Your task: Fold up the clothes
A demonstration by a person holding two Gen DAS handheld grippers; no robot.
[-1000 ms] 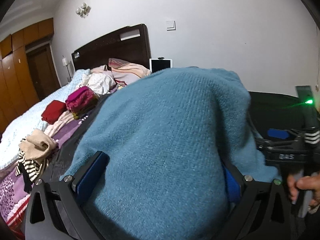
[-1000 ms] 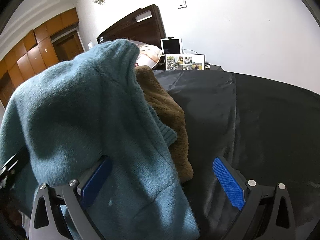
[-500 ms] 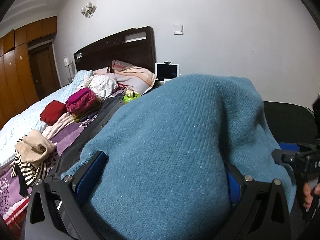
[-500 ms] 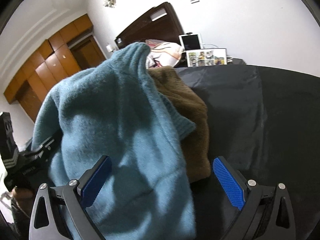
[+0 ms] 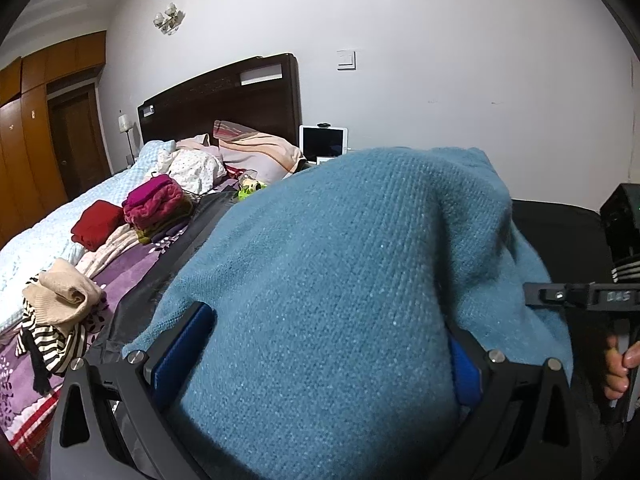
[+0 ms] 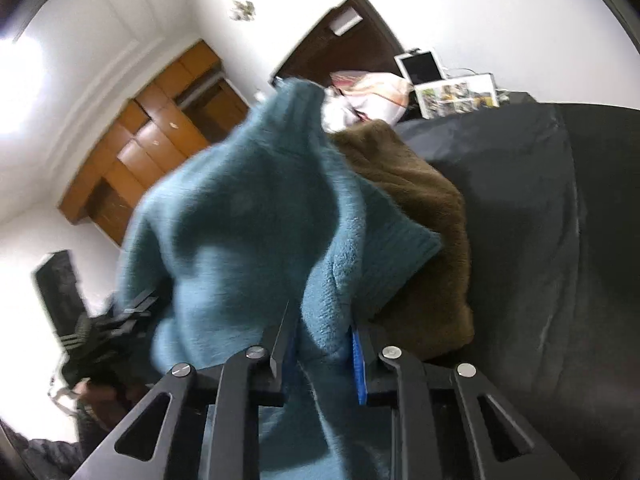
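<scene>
A black-covered surface [image 6: 560, 220] lies bare toward its right edge. On its left side lies a brown garment [image 6: 424, 216]. A teal sweater [image 5: 340, 280] hangs lifted over it. The left gripper [image 5: 320, 364] has wide jaws bulging with sweater. The right gripper [image 6: 324, 344] has just closed its jaws, pinching a sweater fold.
</scene>
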